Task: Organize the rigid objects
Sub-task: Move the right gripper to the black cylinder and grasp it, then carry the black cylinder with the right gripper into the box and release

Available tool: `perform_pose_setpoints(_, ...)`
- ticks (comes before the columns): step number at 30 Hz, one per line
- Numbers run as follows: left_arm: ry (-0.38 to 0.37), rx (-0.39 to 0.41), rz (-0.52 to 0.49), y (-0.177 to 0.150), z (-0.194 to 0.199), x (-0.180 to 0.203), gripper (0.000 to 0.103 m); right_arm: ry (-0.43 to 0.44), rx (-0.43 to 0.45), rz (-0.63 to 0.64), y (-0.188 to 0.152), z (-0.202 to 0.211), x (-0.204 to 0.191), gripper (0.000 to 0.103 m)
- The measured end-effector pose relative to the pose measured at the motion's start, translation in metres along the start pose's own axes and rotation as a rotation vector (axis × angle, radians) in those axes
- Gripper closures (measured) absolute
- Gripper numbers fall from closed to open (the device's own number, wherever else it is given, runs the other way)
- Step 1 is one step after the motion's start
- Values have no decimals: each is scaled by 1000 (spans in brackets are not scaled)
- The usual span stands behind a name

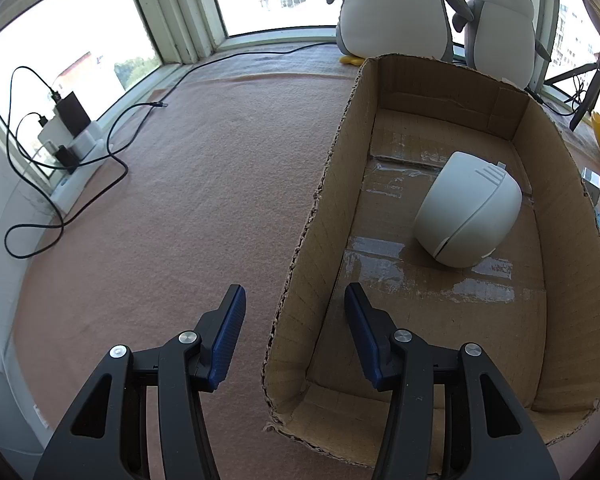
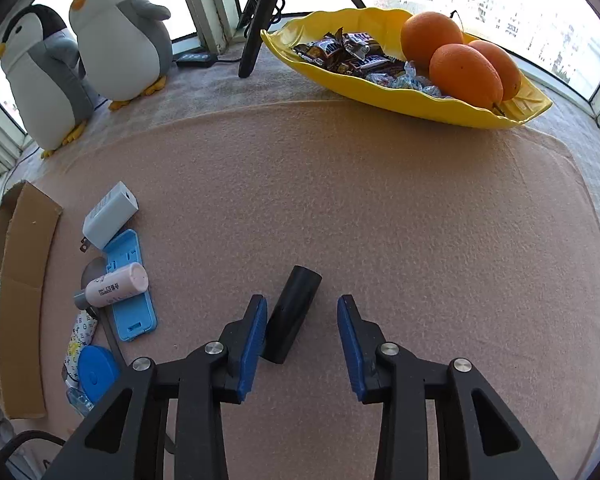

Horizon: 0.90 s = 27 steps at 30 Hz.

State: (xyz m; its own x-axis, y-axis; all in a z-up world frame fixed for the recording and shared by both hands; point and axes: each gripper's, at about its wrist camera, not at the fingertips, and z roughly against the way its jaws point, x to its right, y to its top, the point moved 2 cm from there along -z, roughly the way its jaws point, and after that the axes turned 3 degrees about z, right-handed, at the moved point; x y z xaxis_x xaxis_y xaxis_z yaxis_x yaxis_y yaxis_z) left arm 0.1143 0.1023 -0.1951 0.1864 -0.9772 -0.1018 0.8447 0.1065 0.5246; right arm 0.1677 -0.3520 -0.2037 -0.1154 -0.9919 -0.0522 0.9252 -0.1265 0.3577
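The left gripper (image 1: 296,320) holds nothing — its jaws stand apart astride the near left wall of the cardboard box (image 1: 300,272), one blue pad outside, one inside, neither clearly pressing it. A white rounded device (image 1: 468,212) lies on the box floor. The right gripper (image 2: 302,328) points steeply down at the desk (image 2: 380,200), jaws apart around a black cylinder (image 2: 290,312) lying flat — the left pad just beside it, the right pad well clear.
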Motion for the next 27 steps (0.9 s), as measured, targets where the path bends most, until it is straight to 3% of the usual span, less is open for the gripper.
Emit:
perform_pose_setpoints(4, 0, 0, -1, 0, 0, 0, 52, -1, -19, 9, 0, -4, 0, 85)
perform_pose_setpoints(7, 0, 0, 0, 0, 0, 0, 52, -7, -17, 18, 0, -5, 0, 88)
perform_pose_setpoints(17, 2, 0, 0, 0, 0, 1, 52, 11, 12, 28, -7, 11, -7, 88)
perform_pose_setpoints(27, 2, 1, 1, 0, 0, 1, 52, 111, 121, 161, -12, 72, -73, 88)
